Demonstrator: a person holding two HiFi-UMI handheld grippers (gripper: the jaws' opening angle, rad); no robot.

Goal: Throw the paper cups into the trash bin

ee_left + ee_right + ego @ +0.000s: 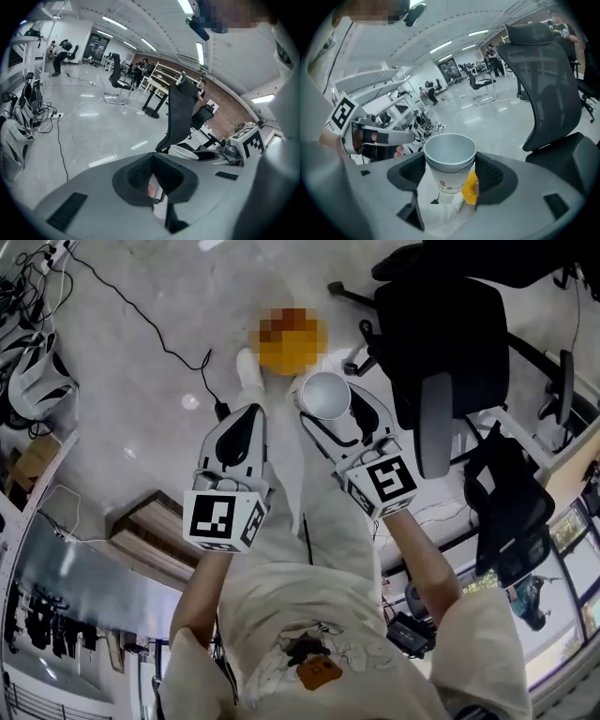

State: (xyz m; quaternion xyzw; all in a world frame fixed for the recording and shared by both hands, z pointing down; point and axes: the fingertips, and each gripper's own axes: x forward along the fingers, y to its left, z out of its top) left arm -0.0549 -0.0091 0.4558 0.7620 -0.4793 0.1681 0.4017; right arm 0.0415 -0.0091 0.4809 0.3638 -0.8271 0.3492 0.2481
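A white paper cup (325,393), with a second one nested in it by the look of its double rim, stands upright between the jaws of my right gripper (330,401). In the right gripper view the pads press on both sides of the cup (450,157), so the right gripper (450,174) is shut on it. An orange object (471,188) on the floor shows just below the cup; the head view hides it under a mosaic patch. My left gripper (246,414) hangs beside the right one, holding nothing. Its pads meet in the left gripper view (154,176), where the cup's rim (183,151) shows to the right.
A black office chair (441,343) stands close on the right, also seen in the right gripper view (548,103). Black cables (141,315) run across the grey floor. A low wooden box (155,535) lies at left, a desk (562,456) at right.
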